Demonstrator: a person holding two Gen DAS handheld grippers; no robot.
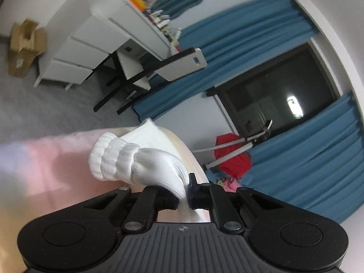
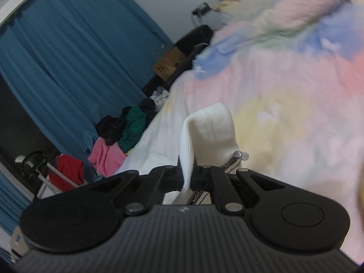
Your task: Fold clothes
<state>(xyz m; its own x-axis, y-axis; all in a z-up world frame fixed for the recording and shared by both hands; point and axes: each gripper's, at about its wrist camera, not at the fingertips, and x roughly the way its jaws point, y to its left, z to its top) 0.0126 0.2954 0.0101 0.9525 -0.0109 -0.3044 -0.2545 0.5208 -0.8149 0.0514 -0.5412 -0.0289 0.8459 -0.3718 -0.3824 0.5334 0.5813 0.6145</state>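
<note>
Partial white lettering "NOT" on a black strip (image 2: 197, 197), rest unreadable

Left gripper (image 1: 184, 195) jaws nearly closed, pinching white knit cloth (image 1: 141, 159) (bunched, ribbed). Right gripper (image 2: 190, 177) jaws also clamped, on a white ribbed garment edge (image 2: 211, 127). Both views tilted, so both wrists are rolled sideways.

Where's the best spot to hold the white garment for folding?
Judging by its shape, grip the white garment at its thick ribbed band, coming in edge-on from the side. Both the left gripper and right gripper already pinch white fabric this way.
</note>
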